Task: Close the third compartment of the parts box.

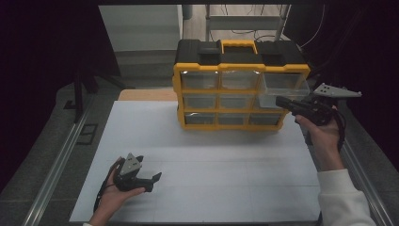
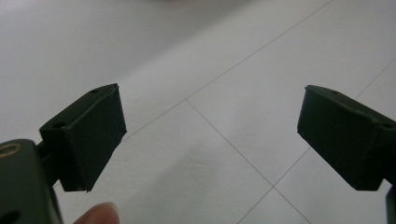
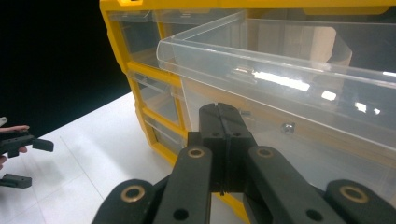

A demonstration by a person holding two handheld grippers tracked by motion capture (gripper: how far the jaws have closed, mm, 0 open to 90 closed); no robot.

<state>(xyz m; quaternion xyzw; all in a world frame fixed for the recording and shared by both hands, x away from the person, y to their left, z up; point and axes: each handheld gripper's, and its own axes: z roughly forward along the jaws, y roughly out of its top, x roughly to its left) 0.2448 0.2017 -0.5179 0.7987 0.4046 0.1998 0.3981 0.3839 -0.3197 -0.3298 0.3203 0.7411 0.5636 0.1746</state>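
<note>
You've got the yellow-and-black plastic organiser cabinet (image 1: pixel 240 84) parked at the far side of the white table (image 1: pixel 197 188), front facing you, so every drawer is in reach of either hand. The clear plastic drawer at top right (image 1: pixel 284 89) is pulled partway out of its slot and hangs out past the cabinet's front, while the other drawers sit flush. My guess is you're working that drawer, either sliding it out or pushing it home.

Your right gripper (image 1: pixel 282 101) is up at that drawer's front, level with its lower edge. In the right gripper view its jaws are pressed flat together with nothing between them, tips just under the drawer's front wall (image 3: pixel 289 88); whether they actually touch it, I can't tell.

Your left gripper (image 1: pixel 155 181) is idling low over the near-left table, jaws spread wide, empty.
</note>
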